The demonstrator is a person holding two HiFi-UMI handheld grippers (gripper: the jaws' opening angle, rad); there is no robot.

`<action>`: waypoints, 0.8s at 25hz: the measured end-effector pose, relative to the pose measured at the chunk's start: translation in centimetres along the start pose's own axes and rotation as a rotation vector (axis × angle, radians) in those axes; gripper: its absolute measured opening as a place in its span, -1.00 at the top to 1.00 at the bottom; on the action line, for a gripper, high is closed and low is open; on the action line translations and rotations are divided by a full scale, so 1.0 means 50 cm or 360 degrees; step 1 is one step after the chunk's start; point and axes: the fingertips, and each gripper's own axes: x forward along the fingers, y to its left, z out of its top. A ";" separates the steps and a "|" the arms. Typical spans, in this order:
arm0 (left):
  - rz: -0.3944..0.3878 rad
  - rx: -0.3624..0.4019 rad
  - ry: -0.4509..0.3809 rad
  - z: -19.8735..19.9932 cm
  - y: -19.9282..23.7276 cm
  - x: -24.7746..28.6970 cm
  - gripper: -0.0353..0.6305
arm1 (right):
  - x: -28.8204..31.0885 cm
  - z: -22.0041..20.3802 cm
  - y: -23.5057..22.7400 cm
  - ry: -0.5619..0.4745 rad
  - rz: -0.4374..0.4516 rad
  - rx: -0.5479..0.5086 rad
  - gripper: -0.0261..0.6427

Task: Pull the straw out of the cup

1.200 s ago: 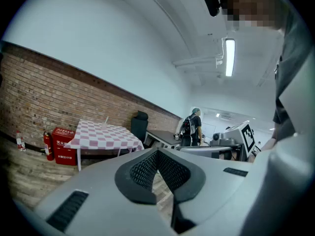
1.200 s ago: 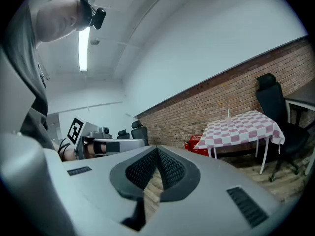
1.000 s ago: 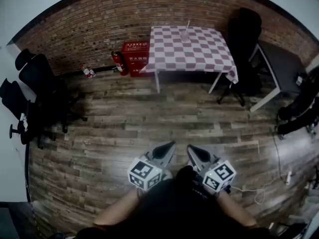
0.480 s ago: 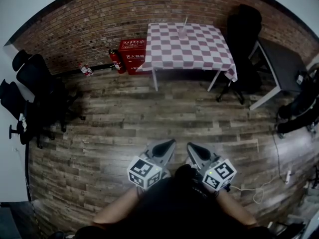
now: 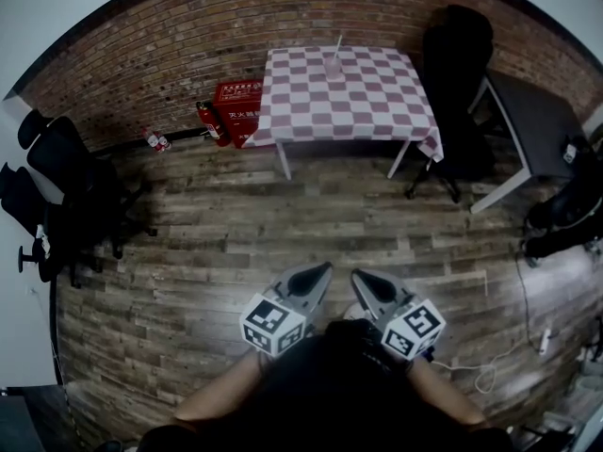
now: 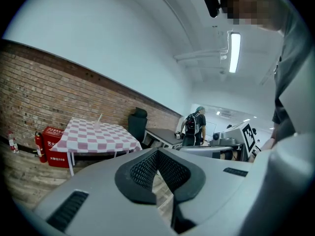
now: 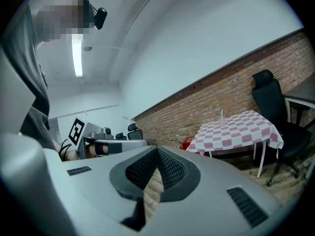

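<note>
A clear cup (image 5: 334, 68) with a white straw (image 5: 338, 44) standing in it sits near the back of a table with a pink-and-white checked cloth (image 5: 341, 97), far across the room. The straw (image 7: 222, 114) and the table (image 6: 93, 135) show small in both gripper views. My left gripper (image 5: 323, 273) and right gripper (image 5: 359, 280) are held close to my body over the wooden floor, side by side, pointing toward the table. Both are shut, tips together, with nothing between them.
A brick wall runs behind the table. A red box (image 5: 231, 99) and fire extinguishers (image 5: 208, 121) stand left of it, a black office chair (image 5: 454, 69) and a dark desk (image 5: 532, 121) to its right. More black chairs (image 5: 61, 172) line the left. A white cable (image 5: 485, 370) lies on the floor at the right.
The table, cup and brick wall have come nearer and shifted down-left in the head view as I moved toward them. Both grippers keep the same pose, shut.
</note>
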 end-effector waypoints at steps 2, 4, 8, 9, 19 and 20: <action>-0.0003 0.0009 0.0001 0.013 -0.005 0.050 0.87 | -0.009 0.020 -0.049 -0.0012 -0.0001 -0.0007 0.89; -0.0007 0.0013 0.0002 0.029 -0.014 0.100 0.87 | -0.022 0.041 -0.098 -0.0018 -0.0005 -0.0010 0.89; -0.0007 0.0017 -0.0005 0.057 -0.035 0.185 0.87 | -0.057 0.076 -0.173 -0.0019 -0.0003 -0.0018 0.89; -0.0009 0.0020 -0.0006 0.061 -0.044 0.204 0.87 | -0.067 0.082 -0.189 -0.0022 -0.0003 -0.0023 0.89; -0.0065 0.0042 0.0041 0.073 -0.089 0.325 0.87 | -0.130 0.104 -0.309 -0.0078 -0.0074 0.0037 0.89; -0.0075 0.0045 0.0050 0.071 -0.091 0.332 0.87 | -0.132 0.104 -0.316 -0.0080 -0.0082 0.0042 0.89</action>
